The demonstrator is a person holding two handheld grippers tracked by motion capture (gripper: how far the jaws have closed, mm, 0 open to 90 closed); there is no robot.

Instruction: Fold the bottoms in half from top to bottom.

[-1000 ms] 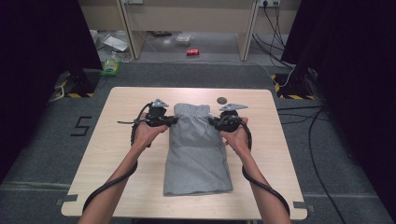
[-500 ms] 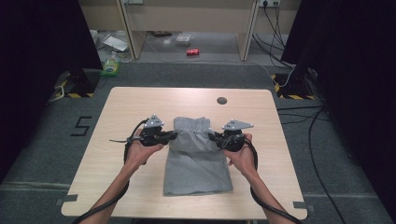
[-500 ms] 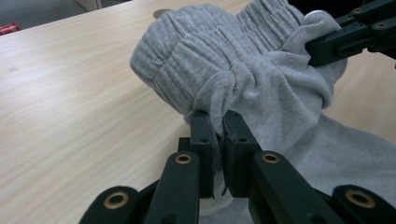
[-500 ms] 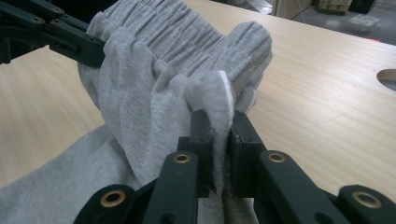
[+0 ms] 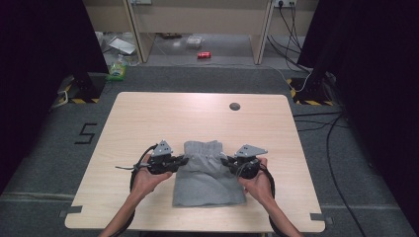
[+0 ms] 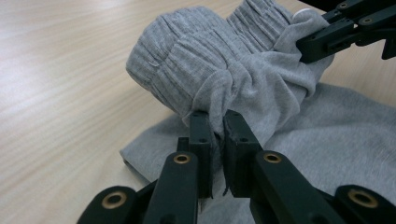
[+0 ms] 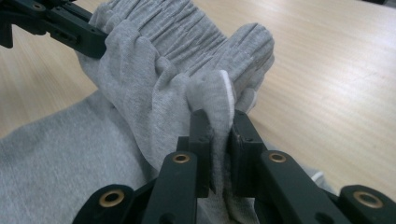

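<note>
Both tongs, left (image 5: 182, 160) and right (image 5: 226, 160), pinch the grey garment's (image 5: 207, 185) gathered waistband, facing inward.

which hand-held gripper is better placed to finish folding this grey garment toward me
Neither; it likely takes both. The left hand-held gripper and right hand-held gripper each pinch one side of the grey knit garment's ribbed waistband, lifted level above the wooden table.

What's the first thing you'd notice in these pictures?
A grey cloth lies on the near half of the wooden table, its ribbed far end lifted and folded back. The left claw and right claw each pinch a corner of that end, one on either side.
</note>
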